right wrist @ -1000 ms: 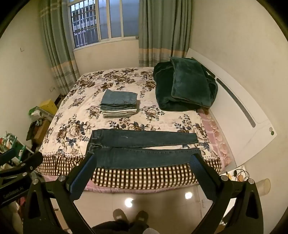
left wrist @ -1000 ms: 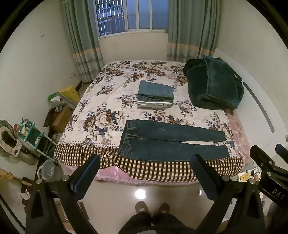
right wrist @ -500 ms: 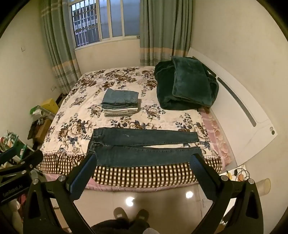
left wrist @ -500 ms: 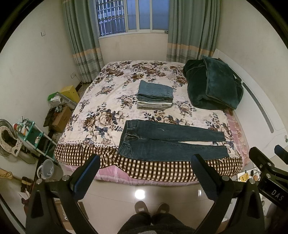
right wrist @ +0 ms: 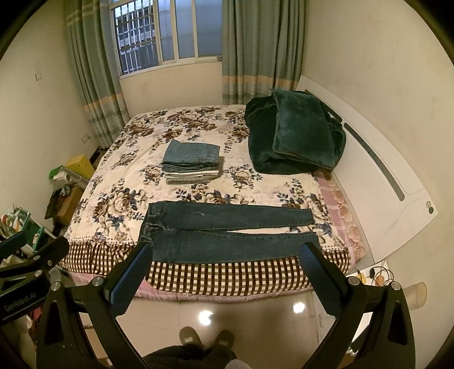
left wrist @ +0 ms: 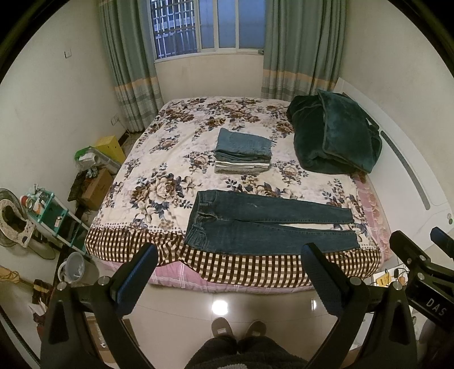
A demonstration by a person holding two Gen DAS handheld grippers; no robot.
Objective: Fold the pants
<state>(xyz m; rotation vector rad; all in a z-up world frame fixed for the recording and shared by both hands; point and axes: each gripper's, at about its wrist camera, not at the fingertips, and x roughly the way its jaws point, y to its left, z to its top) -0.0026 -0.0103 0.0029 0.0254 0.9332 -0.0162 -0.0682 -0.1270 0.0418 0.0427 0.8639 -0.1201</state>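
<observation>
Standing back, both the left gripper (left wrist: 228, 269) and right gripper (right wrist: 227, 269) spread wide, holding nothing. Dark jeans (right wrist: 224, 234) lying flat ahead, well apart, on the floral bedspread (right wrist: 119, 204). Approaching waistband and hems together, pinching only denim.

This is a bedroom in a home. A bed (left wrist: 159, 181) with a floral quilt fills the middle, its white headboard (left wrist: 408, 181) at 3 o'clock. At 12 o'clock a barred window (left wrist: 207, 27) sits between green curtains (left wrist: 130, 71). A folded green blanket (left wrist: 337, 139) and a stack of folded clothes (left wrist: 241, 150) lie on the quilt. Boxes (left wrist: 96, 187) and a small shelf (left wrist: 54, 215) crowd the floor at 9 o'clock.
</observation>
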